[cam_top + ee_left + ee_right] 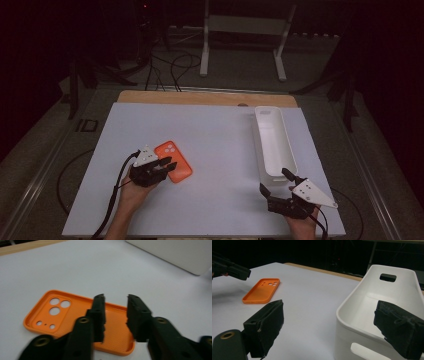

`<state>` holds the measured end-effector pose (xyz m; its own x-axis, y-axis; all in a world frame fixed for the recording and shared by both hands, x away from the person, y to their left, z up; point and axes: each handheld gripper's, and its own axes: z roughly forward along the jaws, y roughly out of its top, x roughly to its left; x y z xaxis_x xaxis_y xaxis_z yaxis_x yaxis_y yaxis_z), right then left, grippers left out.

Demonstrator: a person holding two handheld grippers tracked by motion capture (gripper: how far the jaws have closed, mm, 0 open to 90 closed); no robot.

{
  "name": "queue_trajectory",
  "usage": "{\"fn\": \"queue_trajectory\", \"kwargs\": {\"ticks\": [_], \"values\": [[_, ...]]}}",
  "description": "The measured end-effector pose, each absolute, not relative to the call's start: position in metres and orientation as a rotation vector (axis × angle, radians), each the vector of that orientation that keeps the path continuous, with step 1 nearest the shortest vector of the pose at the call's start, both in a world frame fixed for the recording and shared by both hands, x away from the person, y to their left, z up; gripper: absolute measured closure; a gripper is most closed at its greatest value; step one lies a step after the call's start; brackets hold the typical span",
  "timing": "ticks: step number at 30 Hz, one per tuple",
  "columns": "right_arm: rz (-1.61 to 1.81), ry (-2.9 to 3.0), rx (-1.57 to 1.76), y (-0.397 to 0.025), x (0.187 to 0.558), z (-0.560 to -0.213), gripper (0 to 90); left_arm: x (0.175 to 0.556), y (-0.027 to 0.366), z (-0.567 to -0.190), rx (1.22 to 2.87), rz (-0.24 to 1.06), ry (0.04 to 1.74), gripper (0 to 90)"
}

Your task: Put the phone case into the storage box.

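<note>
orange phone case (pixel 173 161), one, under the parted left claw (pixel 169 167); right claw (pixel 274 183) wide open, empty.

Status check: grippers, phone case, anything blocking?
Left gripper open over orange phone case, no grip. Right gripper open at white bin end. Nothing blocking.

Beyond my tabletop (pixel 210 130), with its wooden edge (pixel 200 97) along the far side, a white frame (pixel 245 30) stands on the grey floor (pixel 240 70); dark cables (pixel 172 65), probably loose, trail beside it.
</note>
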<state>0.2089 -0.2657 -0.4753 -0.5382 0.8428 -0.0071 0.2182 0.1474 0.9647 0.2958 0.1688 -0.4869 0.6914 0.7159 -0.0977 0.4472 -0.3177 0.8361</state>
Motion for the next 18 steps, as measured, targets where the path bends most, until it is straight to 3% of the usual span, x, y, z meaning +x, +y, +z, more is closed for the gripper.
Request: {"fn": "queue_trajectory", "kwargs": {"ticks": [7, 18], "values": [[1.415, 1.853, 1.012, -0.2660, 0.2087, -0.4748, 9.2, 0.2964, 0.1658, -0.4909, 1.994, 0.345, 0.881, 89.5], [1.413, 1.850, 1.013, -0.2664, 0.2082, -0.4742, 9.2, 0.2964, 0.1628, -0.4970, 2.039, 0.370, 0.891, 90.0]]}}
